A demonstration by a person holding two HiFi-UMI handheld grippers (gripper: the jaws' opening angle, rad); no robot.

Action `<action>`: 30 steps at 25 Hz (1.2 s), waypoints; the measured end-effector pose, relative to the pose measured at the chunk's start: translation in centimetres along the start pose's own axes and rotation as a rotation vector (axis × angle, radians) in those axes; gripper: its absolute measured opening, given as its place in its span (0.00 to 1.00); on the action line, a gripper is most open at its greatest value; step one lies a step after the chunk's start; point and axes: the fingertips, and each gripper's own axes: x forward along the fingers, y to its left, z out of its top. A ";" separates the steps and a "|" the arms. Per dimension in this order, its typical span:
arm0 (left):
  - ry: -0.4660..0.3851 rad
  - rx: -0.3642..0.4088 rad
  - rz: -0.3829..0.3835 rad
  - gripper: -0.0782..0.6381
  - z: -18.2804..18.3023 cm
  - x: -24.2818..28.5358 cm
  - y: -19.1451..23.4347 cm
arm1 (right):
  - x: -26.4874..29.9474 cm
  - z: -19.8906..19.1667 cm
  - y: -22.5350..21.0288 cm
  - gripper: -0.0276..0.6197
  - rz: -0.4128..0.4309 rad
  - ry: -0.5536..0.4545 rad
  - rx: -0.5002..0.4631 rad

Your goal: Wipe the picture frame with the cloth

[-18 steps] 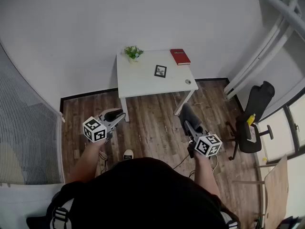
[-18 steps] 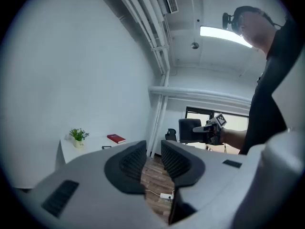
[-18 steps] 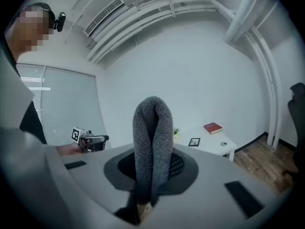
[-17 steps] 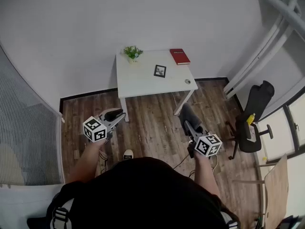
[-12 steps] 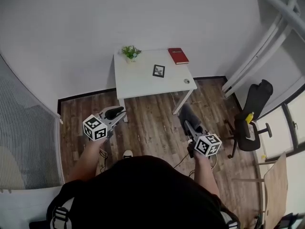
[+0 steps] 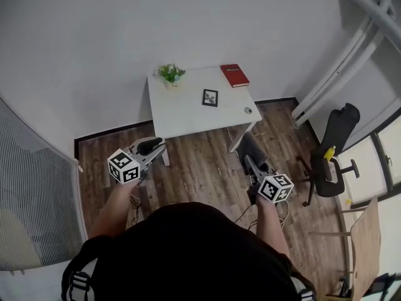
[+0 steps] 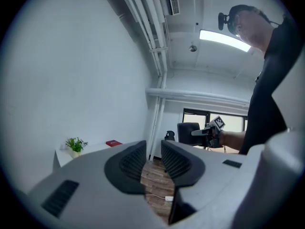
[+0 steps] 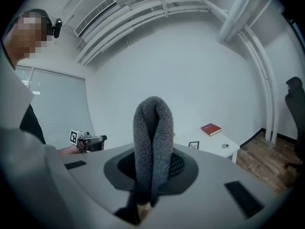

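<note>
Table (image 6: 188,115) nearer; both hand-held grippers (image 6: 153,147) (image 6: 250,158) forward

No legible text, label, brand, number or sign in any view.

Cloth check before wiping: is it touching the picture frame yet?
Apart. Head view shows the cloth in the right gripper over the floor, the picture frame off on the table.

Picture frame (image 6: 210,98) contents (too small)
</note>
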 end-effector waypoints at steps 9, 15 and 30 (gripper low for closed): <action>0.001 -0.004 -0.043 0.26 1.6 0.8 6.8 | 6.2 1.4 0.1 0.12 -0.033 -0.013 0.014; 0.019 0.003 -0.078 0.26 2.3 1.6 10.4 | 8.8 1.5 0.4 0.12 -0.084 -0.006 0.019; 0.095 -0.025 -0.072 0.25 -0.3 5.6 16.6 | 15.2 1.1 -3.4 0.12 -0.103 0.062 0.032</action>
